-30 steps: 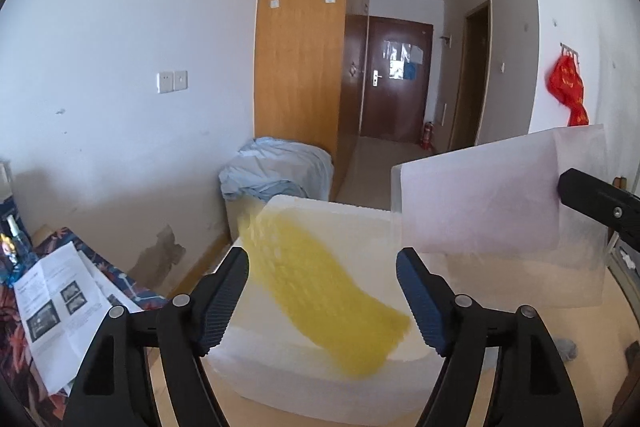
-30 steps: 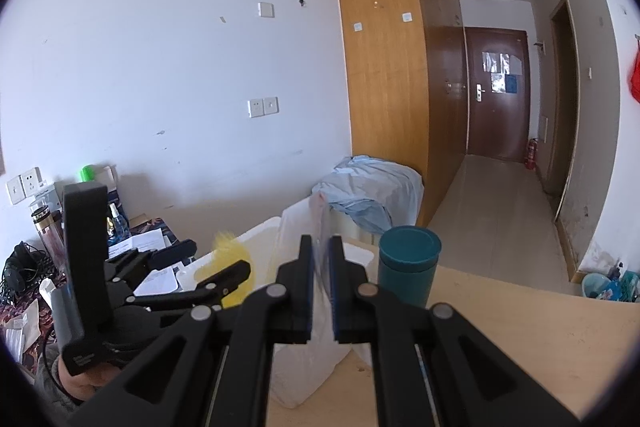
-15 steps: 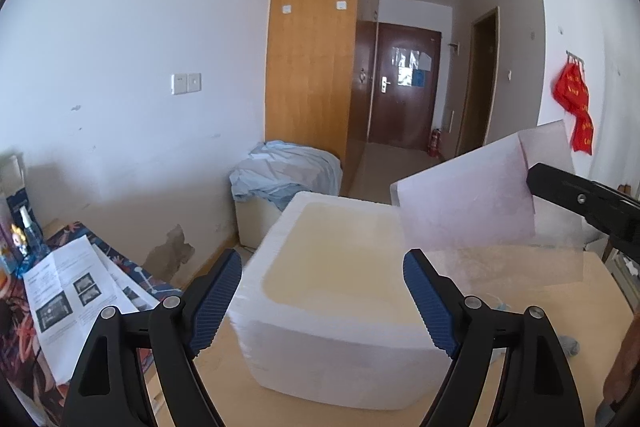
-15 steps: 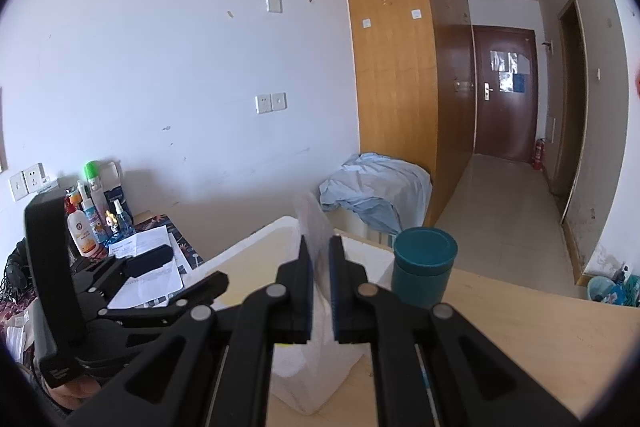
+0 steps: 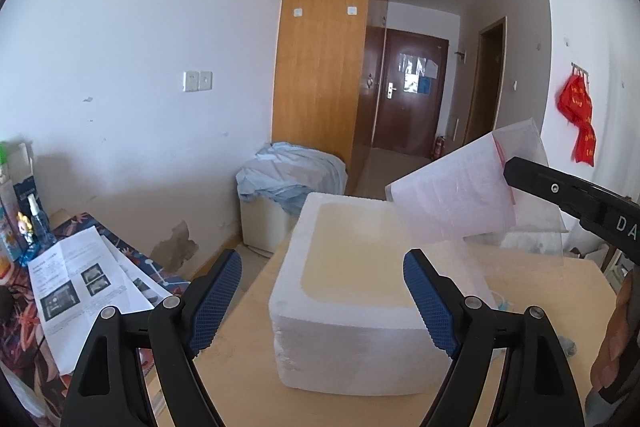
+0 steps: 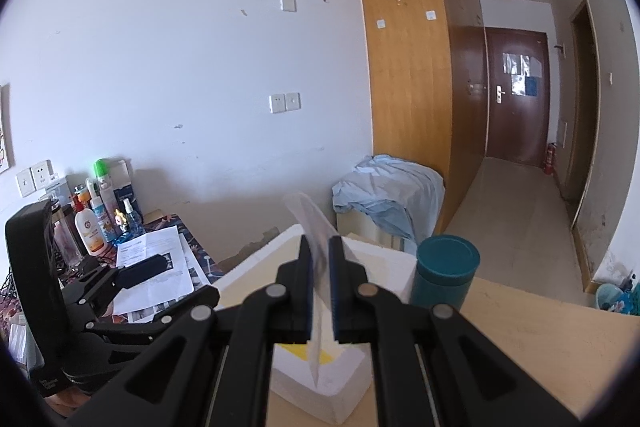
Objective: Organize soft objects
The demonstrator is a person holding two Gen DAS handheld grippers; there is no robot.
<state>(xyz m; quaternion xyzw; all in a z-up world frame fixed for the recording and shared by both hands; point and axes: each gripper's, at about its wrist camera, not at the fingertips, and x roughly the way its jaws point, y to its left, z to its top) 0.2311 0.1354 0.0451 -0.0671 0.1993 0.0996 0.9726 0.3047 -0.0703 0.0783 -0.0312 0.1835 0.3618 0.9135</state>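
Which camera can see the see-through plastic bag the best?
The left wrist view. There the clear plastic zip bag with a red seal line faces the camera flat, above the white foam box. The right wrist view shows it only edge-on, a thin sliver in the right tool.

Behind the right tongs (image 6: 320, 291), most of the foam box (image 6: 352, 379) is hidden, showing only a yellow sliver (image 6: 298, 350) inside. The bottle labels (image 6: 90, 231) left of them are too small to read.
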